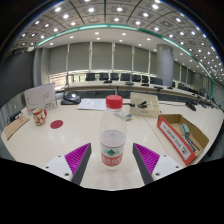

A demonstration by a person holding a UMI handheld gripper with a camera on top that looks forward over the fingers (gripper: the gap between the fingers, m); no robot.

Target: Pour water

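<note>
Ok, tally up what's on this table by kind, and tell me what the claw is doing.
Bottles: 1, the water bottle, red cap, standing between the open claw fingers with a gap either side
Paper cups: 1
Red lids: 1
Cardboard boxes: 1
Total: 4

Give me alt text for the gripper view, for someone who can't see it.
A clear water bottle with a red cap stands on a pale table between the open claw fingers, a gap either side. Beyond, a paper cup and a small red disc sit to one side, an open cardboard box to the other, in a large office.
</note>
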